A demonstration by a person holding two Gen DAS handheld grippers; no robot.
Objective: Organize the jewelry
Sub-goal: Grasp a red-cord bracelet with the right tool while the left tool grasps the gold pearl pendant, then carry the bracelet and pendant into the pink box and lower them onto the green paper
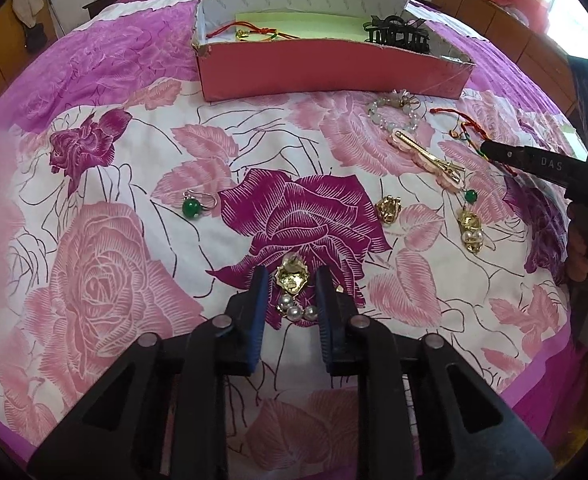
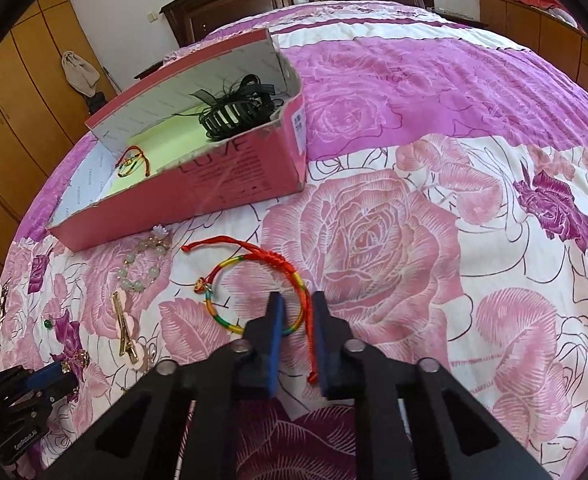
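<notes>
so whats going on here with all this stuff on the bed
A person is sorting jewelry on a floral bedspread into a pink box, one hand-held gripper in each hand. The left hand-held gripper is open around a gold and pearl earring. The right hand-held gripper is open over a red and rainbow cord bracelet. A similar cord bracelet and a black hair claw already lie in the box; other pieces lie outside it.

Hair claw (image 2: 238, 110) inside box (image 2: 230, 184)
</notes>
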